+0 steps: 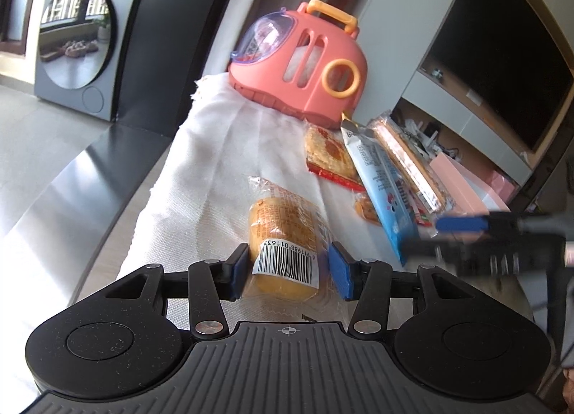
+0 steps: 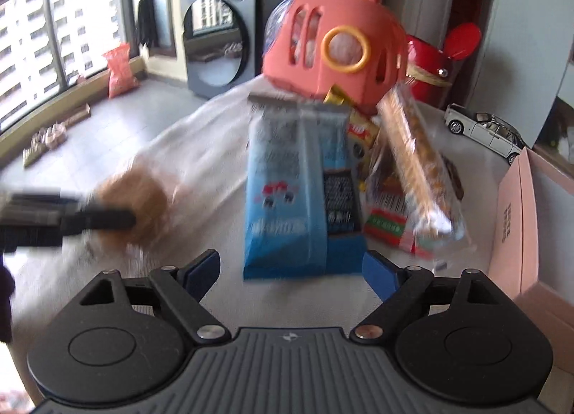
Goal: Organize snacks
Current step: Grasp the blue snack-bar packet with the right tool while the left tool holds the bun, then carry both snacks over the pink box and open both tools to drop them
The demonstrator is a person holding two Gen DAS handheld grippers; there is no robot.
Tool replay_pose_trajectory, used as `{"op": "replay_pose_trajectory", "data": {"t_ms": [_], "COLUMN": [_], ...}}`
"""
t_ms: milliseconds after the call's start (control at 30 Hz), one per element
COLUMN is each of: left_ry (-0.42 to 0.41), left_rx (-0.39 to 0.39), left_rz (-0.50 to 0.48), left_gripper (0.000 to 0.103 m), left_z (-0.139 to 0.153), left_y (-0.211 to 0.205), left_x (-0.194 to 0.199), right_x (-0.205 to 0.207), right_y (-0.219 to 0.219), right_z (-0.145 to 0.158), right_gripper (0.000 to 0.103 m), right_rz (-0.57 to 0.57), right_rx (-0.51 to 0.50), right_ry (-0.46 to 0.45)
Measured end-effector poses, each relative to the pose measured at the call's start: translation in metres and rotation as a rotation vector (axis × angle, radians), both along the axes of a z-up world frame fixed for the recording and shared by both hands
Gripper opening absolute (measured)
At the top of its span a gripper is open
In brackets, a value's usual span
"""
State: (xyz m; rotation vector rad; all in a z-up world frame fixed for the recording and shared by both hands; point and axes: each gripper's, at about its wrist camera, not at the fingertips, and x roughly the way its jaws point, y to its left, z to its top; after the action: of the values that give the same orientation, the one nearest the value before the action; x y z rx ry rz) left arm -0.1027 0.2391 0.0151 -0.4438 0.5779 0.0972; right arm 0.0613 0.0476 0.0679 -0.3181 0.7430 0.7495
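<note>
Barcode (image 1: 287, 260) legible between left claw (image 1: 289, 272).

- The right gripper (image 1: 462, 231) is smeared by motion in the left wrist view; its jaw state is unreadable there.
- The blue packet (image 2: 299, 191) is blurred, its print illegible.
- The bread roll (image 2: 138, 204) is blurred.

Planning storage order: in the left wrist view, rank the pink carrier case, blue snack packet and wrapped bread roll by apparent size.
1. pink carrier case, largest though farthest.
2. and 3. blue snack packet and wrapped bread roll: unranked; they look similar, and the roll is much nearer the camera.
</note>
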Motion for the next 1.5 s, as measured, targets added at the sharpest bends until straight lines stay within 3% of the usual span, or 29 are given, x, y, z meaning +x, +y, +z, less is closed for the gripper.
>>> {"op": "replay_pose_trajectory", "data": {"t_ms": [133,300,467,633,733,833,933,1033,1167,1333,1433,1500], "left_ry": [0.006,0.009,0.011,0.035,0.013,-0.094,-0.219,-0.264,-0.162,-0.011,0.018,0.004], "left_rx": [0.005,0.006,0.037,0.011,-0.040,-0.014,0.006,0.011,-0.066,-0.048,0.024,-0.051], "left_rz": [-0.005,-0.027,-0.135,-0.286,-0.399,-0.484,-0.535,-0.522,-0.501,-0.488,-0.396,-0.377], "left_gripper": [0.053,0.053,0.052,0.052,0.052,0.052,0.052,0.052,0.052,0.054,0.053,0.048], "left_z": [0.002,0.008,0.019,0.029,0.050,0.100,0.150,0.169,0.144,0.079,0.048,0.042], "left_y": [-0.001,-0.007,-0.033,-0.075,-0.102,-0.130,-0.155,-0.180,-0.207,-0.233,-0.227,-0.214], "left_x": [-0.001,-0.005,-0.012,-0.018,-0.013,0.007,0.042,0.095,0.179,0.259,0.277,0.277], "right_x": [0.032,0.059,0.017,-0.025,-0.044,-0.047,-0.031,0.002,0.048,0.103,0.138,0.163], "right_y": [0.018,0.035,0.003,-0.067,-0.117,-0.162,-0.198,-0.226,-0.248,-0.259,-0.256,-0.254], "right_z": [0.008,-0.006,0.006,0.027,0.048,0.086,0.139,0.177,0.187,0.152,0.121,0.099], "right_gripper": [0.087,0.086,0.081,0.081,0.081,0.081,0.081,0.082,0.082,0.082,0.082,0.082], "right_rz": [-0.034,-0.054,-0.002,-0.026,-0.091,-0.178,-0.293,-0.416,-0.515,-0.577,-0.601,-0.604], "right_rx": [0.096,0.019,0.012,0.030,0.044,0.095,0.160,0.220,0.246,0.198,0.192,0.198], "right_ry": [0.012,0.088,0.076,0.059,0.000,-0.075,-0.194,-0.268,-0.283,-0.242,-0.153,-0.075]}}
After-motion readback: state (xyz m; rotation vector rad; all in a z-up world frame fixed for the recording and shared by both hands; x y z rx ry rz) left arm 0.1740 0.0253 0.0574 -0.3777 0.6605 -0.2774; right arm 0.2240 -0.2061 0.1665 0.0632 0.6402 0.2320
